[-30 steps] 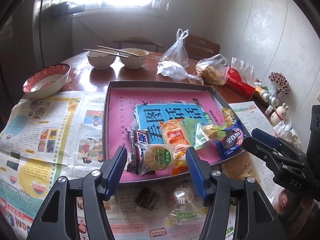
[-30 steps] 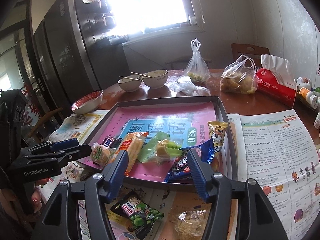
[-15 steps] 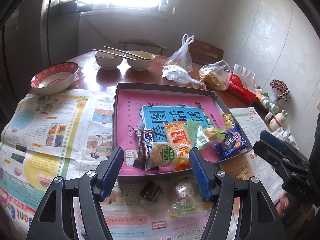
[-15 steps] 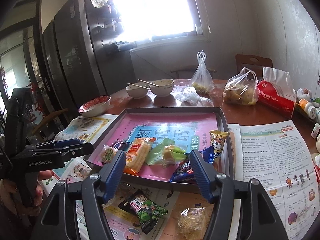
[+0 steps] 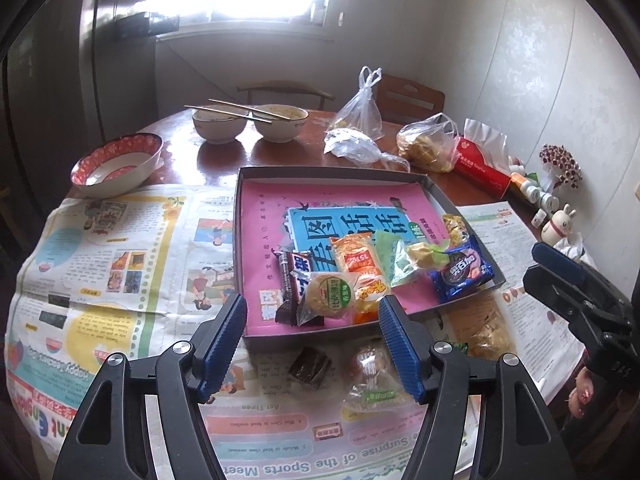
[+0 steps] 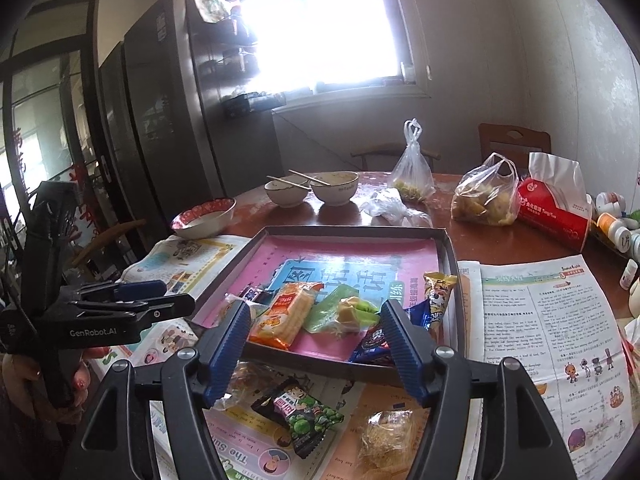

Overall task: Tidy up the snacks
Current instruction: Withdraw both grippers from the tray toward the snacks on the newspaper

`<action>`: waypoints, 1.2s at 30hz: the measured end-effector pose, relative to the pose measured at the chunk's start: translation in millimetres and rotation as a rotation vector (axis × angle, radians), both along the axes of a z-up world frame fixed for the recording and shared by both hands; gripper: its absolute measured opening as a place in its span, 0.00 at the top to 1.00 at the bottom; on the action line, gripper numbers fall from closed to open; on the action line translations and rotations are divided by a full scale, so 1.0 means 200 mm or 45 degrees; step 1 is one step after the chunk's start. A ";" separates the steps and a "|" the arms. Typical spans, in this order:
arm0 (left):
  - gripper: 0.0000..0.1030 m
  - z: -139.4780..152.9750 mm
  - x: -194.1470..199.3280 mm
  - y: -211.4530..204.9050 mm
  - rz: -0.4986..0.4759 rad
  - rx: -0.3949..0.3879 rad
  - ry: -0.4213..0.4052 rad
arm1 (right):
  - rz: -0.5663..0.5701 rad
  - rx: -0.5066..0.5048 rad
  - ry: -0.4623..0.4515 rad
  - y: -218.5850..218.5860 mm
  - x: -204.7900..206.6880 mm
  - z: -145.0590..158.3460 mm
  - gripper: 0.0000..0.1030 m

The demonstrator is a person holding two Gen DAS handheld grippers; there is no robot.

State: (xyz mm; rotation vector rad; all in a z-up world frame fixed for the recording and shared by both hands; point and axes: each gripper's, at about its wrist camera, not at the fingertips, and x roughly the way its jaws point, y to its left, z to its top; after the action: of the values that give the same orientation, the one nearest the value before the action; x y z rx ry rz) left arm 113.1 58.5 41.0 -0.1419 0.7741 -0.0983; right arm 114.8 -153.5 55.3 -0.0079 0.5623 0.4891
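Snacks lie in a row along the near edge of the shallow tray (image 5: 248, 240) on the bench; the orange cracker pack (image 5: 356, 258) has its long axis running from near rim to far. Left tool (image 5: 312, 344) and right tool (image 6: 316, 344), jaws just widened, stand spread and empty above loose packets on the newspaper (image 5: 120, 264), including the green pea packet (image 6: 302, 412).

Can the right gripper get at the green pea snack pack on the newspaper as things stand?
Probably yes. The right gripper is open and empty, and the green pea snack pack lies flat on the newspaper just below its fingers, outside the tray, uncovered.
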 end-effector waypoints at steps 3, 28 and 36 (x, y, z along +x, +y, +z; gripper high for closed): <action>0.32 0.00 0.00 0.01 -0.006 -0.002 -0.003 | 0.019 -0.006 0.007 0.02 0.00 -0.01 0.34; 0.32 -0.05 -0.03 0.02 -0.034 0.016 0.035 | 0.088 -0.077 0.064 0.06 -0.03 -0.07 0.33; 0.32 -0.08 -0.04 0.01 -0.050 0.031 0.065 | 0.138 -0.080 0.103 0.09 -0.05 -0.11 0.33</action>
State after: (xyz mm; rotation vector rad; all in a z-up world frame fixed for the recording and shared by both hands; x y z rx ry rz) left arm 104.9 60.8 25.5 -0.1070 0.8286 -0.1226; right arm 105.0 -136.1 33.5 -0.0792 0.6590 0.5787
